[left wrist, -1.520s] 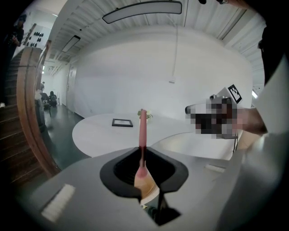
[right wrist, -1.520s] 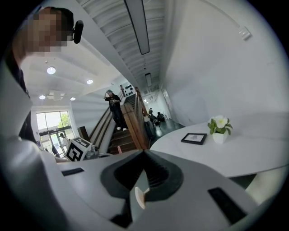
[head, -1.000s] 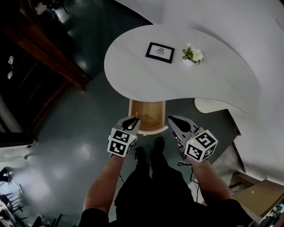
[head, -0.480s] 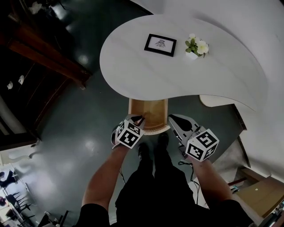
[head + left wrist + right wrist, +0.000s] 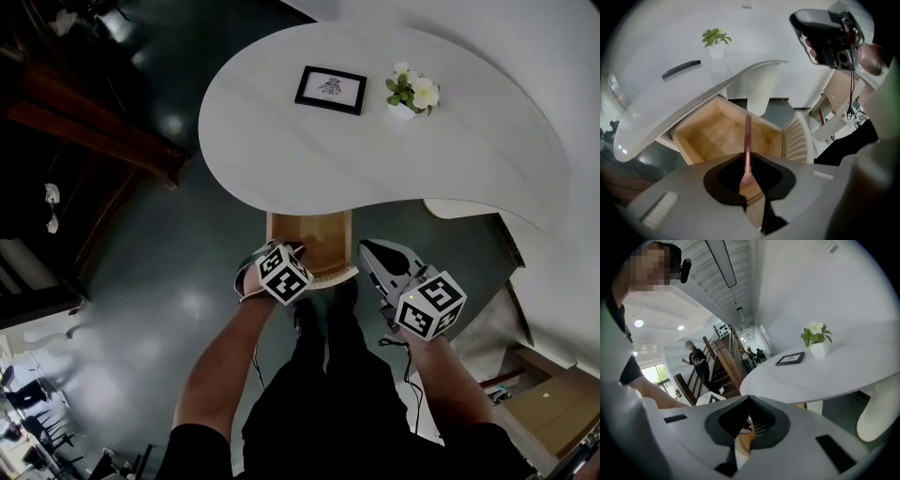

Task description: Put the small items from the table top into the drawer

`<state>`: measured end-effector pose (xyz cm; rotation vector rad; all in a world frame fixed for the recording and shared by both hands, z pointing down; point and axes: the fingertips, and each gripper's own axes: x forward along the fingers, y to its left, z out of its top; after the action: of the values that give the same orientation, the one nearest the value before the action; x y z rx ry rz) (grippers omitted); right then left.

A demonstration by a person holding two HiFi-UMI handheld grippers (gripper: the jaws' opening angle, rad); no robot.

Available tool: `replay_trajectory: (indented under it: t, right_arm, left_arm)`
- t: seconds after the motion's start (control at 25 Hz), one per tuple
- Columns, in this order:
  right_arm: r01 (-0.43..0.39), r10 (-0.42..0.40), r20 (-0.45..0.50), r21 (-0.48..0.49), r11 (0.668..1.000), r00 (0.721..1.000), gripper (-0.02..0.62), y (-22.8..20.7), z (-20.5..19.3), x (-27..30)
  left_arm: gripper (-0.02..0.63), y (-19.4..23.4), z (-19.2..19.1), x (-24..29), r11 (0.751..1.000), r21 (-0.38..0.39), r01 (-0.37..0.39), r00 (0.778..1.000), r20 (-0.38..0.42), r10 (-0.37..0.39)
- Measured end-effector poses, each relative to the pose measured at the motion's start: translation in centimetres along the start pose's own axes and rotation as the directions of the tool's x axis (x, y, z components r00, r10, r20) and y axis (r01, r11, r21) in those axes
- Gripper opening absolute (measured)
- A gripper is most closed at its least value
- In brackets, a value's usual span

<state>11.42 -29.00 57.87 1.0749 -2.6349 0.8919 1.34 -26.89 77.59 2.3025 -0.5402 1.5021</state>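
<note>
Pink brush (image 5: pixel 747 140), gripped by your left claw (image 5: pixel 291 249) at the open wooden drawer's (image 5: pixel 311 236) near-left corner; your right claw (image 5: pixel 368 247) looks closed on nothing.

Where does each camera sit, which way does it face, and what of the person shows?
Head view: from the head, down on table and open drawer; both forearms show.
Left gripper view: into the drawer, along the pink brush it grips; right hand shows.
Right gripper view: low, across the table; an arm shows.
Shared: frame, plant.

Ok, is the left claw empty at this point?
No, the left claw is shut on a thin pink brush, which it holds over the open wooden drawer.
</note>
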Motion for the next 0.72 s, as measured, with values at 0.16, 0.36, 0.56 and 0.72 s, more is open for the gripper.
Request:
replay_trajectory:
  t: [0.16, 0.36, 0.56, 0.72]
  right_arm:
    - [0.002, -0.002, 0.001, 0.004, 1.000, 1.000, 0.011, -0.2, -0.5, 0.2]
    - [0.014, -0.014, -0.003, 0.017, 1.000, 1.000, 0.011, -0.6, -1.3, -0.3]
    - [0.034, -0.033, -0.008, 0.024, 0.999, 0.999, 0.011, -1.3, -1.8, -1.1]
    - [0.045, -0.045, -0.008, 0.029, 0.999, 0.999, 0.011, -1.5, -2.0, -1.4]
  left_arm:
    - [0.051, 0.1, -1.7, 1.6, 0.992, 0.128, -0.004, 0.994, -0.105, 0.018]
    - [0.052, -0.3, -2.9, 3.0, 0.979, 0.203, 0.034, 0.984, -0.180, 0.003]
    - [0.052, -0.7, -3.5, 4.0, 0.973, 0.218, 0.072, 0.977, -0.213, -0.024]
    - [0.056, -1.1, -3.3, 4.2, 0.966, 0.242, 0.096, 0.974, -0.221, -0.041]
